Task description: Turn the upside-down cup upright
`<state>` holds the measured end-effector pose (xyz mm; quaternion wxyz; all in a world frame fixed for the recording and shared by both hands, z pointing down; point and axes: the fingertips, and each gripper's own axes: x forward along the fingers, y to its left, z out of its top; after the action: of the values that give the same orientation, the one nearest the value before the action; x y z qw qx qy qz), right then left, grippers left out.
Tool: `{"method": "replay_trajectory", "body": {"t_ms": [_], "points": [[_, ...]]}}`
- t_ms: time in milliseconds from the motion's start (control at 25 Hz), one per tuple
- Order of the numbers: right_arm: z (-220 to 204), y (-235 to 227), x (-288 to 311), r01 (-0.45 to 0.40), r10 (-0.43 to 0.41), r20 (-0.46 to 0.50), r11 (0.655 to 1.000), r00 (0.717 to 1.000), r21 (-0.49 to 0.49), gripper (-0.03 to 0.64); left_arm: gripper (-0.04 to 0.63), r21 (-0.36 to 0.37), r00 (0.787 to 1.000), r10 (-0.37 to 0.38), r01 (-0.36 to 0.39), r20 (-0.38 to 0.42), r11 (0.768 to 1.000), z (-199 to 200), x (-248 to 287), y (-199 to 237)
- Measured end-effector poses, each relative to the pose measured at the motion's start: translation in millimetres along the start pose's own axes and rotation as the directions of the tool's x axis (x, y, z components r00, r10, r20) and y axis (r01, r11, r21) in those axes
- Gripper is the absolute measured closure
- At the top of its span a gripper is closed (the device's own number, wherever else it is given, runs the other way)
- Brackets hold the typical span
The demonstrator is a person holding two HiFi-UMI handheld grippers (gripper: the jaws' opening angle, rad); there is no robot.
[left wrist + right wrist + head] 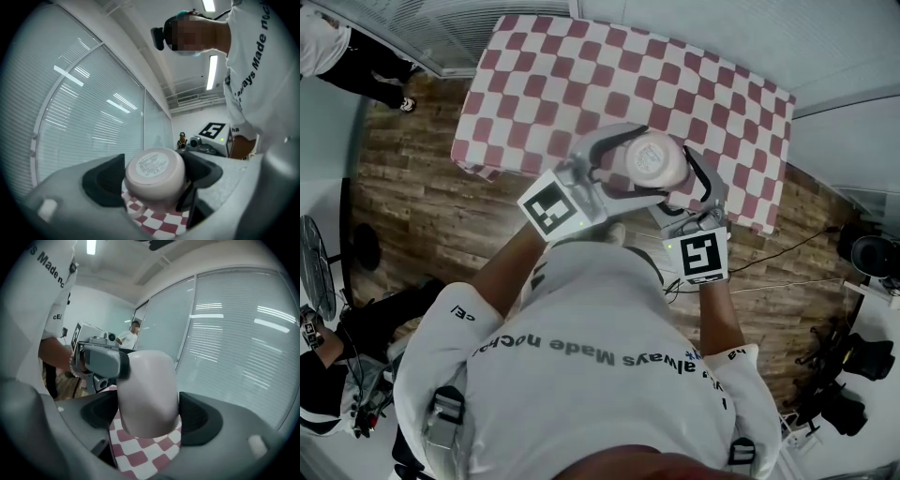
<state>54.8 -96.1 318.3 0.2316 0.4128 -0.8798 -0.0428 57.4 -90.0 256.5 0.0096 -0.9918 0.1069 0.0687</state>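
You hold the pale cup (656, 155) above the near part of the checkered table (544, 66), straight ahead of you at 12 o'clock. It is tipped so that its labelled base faces up toward you. Your left tongs (649, 167) reach in from 8 o'clock and are clamped across its body, one pad on each side. Your right tongs (677, 186) come in from 5 o'clock and are likewise clamped on its wall. In the right gripper view, a tip of the left tongs touches the cup at 10 o'clock.
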Motion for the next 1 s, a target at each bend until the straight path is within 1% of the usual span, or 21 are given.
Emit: {"method": "replay_trajectory", "body": {"t_ms": [80,160,280,560,720,840,1000], "points": [[-0.3,2.9,1.3,-0.022,0.018,0.048,0.995,0.999,0.093,0.213,0.194,0.000,1.000,-0.006,0.006,-0.010,1.000,-0.7,0.1,-0.9],[-1.7,5.0,3.4,-0.046,0.030,0.092,0.983,0.995,0.180,0.215,0.195,0.009,1.000,-0.011,0.012,-0.021,1.000,-2.5,1.0,-1.4],[-7.3,7.8,7.3,-0.069,0.039,0.123,0.966,0.992,0.250,0.215,0.198,0.023,0.999,-0.017,0.018,-0.040,1.000,-8.3,1.8,-1.6],[-33.4,14.2,19.4,-0.090,0.057,0.120,0.951,0.991,0.295,0.213,0.201,0.017,0.996,-0.030,0.032,-0.087,0.999,-33.0,2.4,1.8],[-52.4,15.5,31.7,-0.092,0.050,0.130,0.937,0.990,0.337,0.213,0.201,0.059,0.989,-0.059,0.068,-0.138,0.996,-58.3,4.8,4.0],[-76.7,19.9,41.8,-0.106,0.071,0.115,0.936,0.991,0.334,0.215,0.201,0.072,0.983,-0.072,0.086,-0.171,0.994,-80.9,6.7,5.7],[-105.6,20.3,59.1,-0.104,0.076,0.095,0.935,0.993,0.339,0.215,0.202,0.098,0.975,-0.076,0.098,-0.208,0.990,-112.8,8.6,12.1]]}}
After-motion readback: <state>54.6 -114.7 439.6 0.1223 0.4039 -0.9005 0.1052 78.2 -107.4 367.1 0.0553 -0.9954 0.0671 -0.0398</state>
